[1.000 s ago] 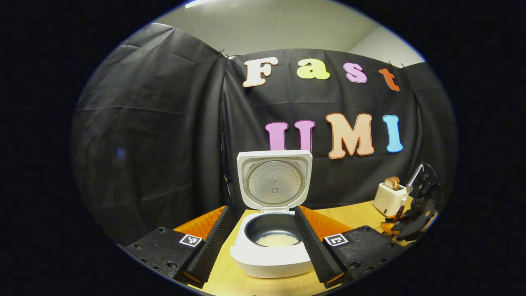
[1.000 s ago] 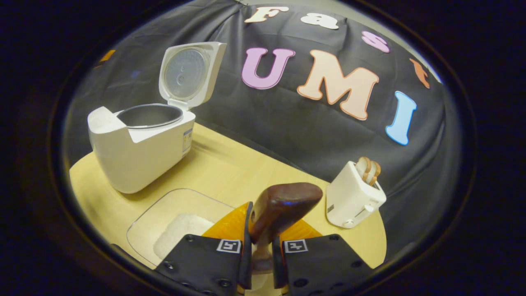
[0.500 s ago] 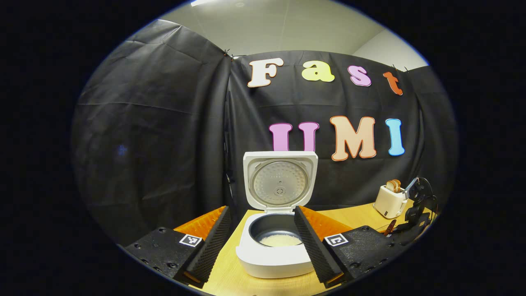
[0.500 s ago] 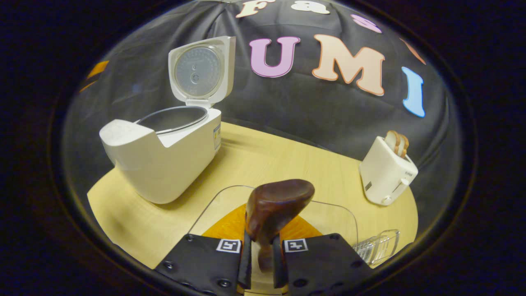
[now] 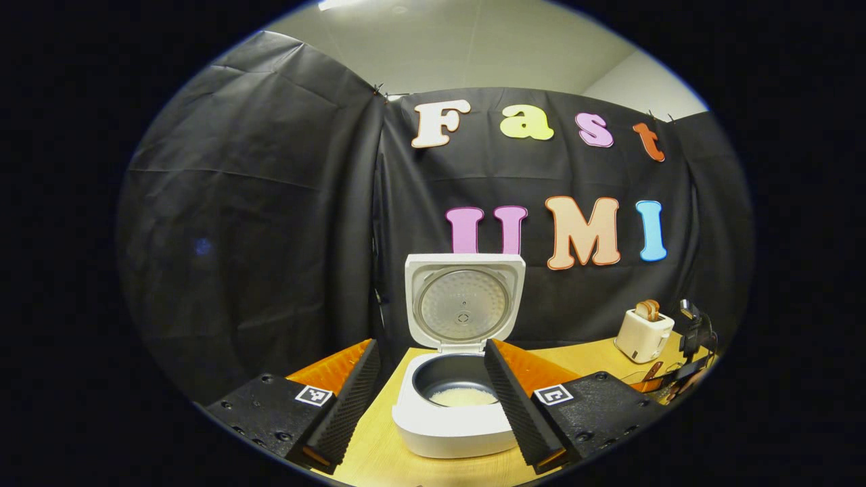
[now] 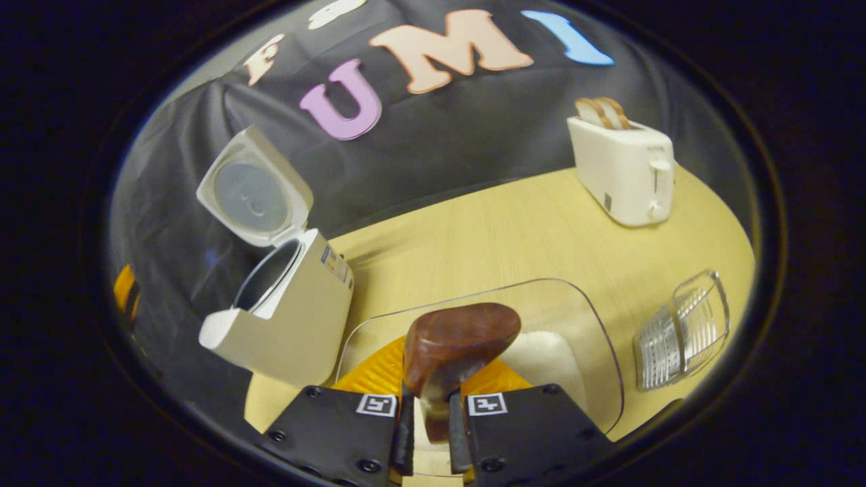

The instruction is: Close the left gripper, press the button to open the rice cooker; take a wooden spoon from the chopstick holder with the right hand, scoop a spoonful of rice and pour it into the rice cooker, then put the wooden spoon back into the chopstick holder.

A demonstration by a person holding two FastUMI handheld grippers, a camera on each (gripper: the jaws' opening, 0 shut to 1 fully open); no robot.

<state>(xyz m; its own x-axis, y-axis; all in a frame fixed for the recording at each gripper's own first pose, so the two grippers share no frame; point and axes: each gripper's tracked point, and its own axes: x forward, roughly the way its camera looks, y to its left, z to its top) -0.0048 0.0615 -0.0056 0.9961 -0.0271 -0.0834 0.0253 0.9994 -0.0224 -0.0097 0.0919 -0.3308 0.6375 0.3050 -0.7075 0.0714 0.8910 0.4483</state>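
Observation:
The white rice cooker [image 5: 452,426] stands open with its lid [image 5: 464,303] up and white rice in the pot [image 5: 463,396]. My left gripper [image 5: 433,406] is open, held back from the cooker with nothing between its fingers. My right gripper [image 6: 433,433] is shut on the handle of the dark wooden spoon [image 6: 460,338]; the spoon's bowl is above the clear rice dish [image 6: 588,338]. The clear chopstick holder [image 6: 683,331] stands to the right of the dish. The rice cooker [image 6: 284,325] is to the left, tilted in this view.
A white toaster [image 6: 626,166] with bread slices stands at the back right of the light wooden table [image 6: 487,230]. It also appears as the toaster [image 5: 643,333] at far right in the left gripper view, beside the other gripper [image 5: 691,338]. Black cloth walls the booth.
My right gripper has swung right and rolled with the spoon, bringing the chopstick holder and toaster further into view. My left gripper has drawn back slightly from the cooker.

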